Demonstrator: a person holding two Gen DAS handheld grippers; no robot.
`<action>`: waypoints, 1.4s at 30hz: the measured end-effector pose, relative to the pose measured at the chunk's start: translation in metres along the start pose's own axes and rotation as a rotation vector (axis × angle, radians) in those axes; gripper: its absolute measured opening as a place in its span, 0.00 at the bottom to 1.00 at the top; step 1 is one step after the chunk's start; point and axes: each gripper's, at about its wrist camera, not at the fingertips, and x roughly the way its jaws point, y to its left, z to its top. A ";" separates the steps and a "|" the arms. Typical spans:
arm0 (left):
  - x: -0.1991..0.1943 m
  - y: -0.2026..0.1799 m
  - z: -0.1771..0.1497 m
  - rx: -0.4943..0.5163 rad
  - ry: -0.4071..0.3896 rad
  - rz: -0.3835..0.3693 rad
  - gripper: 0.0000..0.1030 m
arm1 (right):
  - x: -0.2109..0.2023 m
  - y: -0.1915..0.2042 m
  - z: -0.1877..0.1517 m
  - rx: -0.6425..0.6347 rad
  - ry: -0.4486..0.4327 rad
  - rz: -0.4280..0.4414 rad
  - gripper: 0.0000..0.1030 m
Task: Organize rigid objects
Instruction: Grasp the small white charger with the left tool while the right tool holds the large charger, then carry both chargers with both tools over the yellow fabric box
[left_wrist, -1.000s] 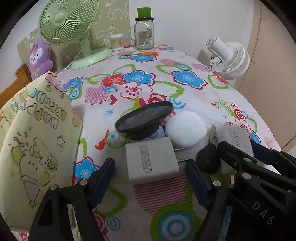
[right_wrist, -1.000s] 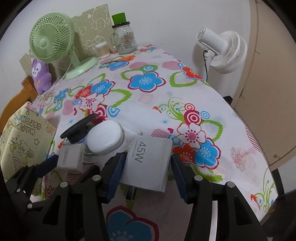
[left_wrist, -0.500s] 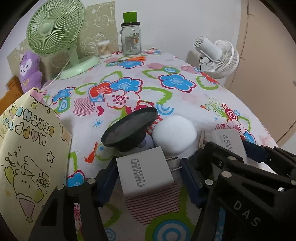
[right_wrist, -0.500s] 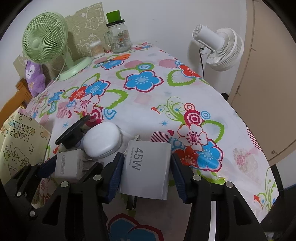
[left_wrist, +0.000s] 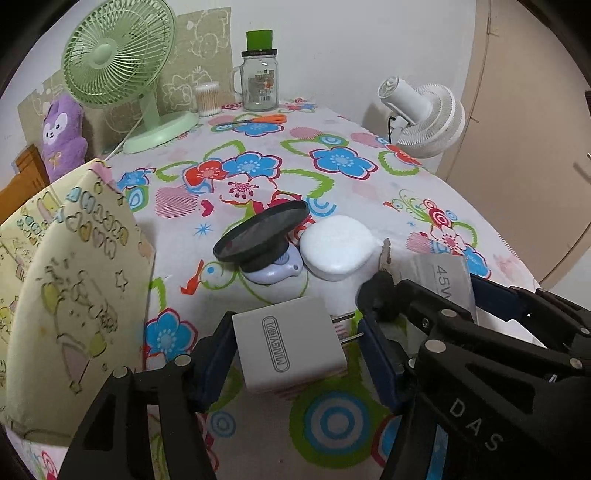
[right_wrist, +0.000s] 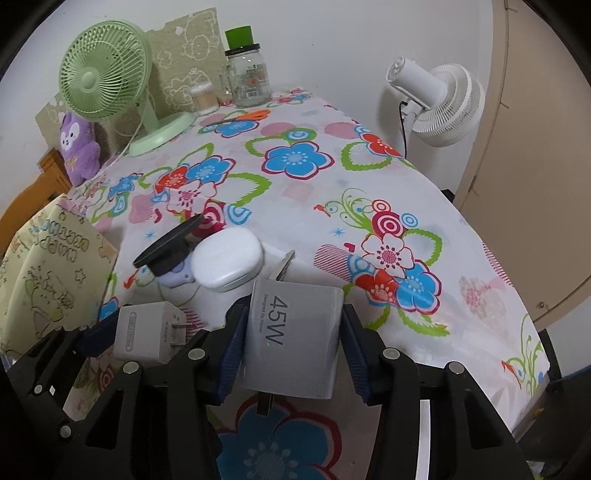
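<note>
My left gripper (left_wrist: 295, 354) holds a small white plug adapter (left_wrist: 286, 343), lifted and tilted above the flowered cloth; it also shows in the right wrist view (right_wrist: 146, 332). My right gripper (right_wrist: 291, 343) is shut on a white 45W charger block (right_wrist: 295, 332), whose corner shows in the left wrist view (left_wrist: 448, 273). Just beyond lie a black disc (left_wrist: 260, 230) leaning on a lilac gadget (left_wrist: 275, 267), a white rounded case (left_wrist: 338, 245), and a key (left_wrist: 384, 258).
A yellow birthday gift bag (left_wrist: 62, 280) stands at the left. At the back are a green fan (left_wrist: 118, 66), a purple plush (left_wrist: 64, 136), a cotton swab tub (left_wrist: 208, 99), a glass jar (left_wrist: 258, 77) and orange scissors (left_wrist: 262, 119). A white fan (left_wrist: 424, 114) stands off the table's right edge.
Both grippers have closed on their chargers and drawn them back and up. The adapter has lifted off the cloth, away from the disc and white case.
</note>
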 end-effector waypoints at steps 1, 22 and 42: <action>-0.003 0.000 -0.001 0.000 -0.004 0.001 0.65 | -0.002 0.001 -0.001 -0.002 -0.003 -0.001 0.50; -0.061 0.000 -0.013 0.003 -0.087 -0.002 0.65 | -0.063 0.016 -0.015 -0.025 -0.092 -0.013 0.50; -0.119 0.004 -0.012 0.021 -0.157 0.024 0.65 | -0.121 0.035 -0.015 -0.039 -0.173 -0.015 0.50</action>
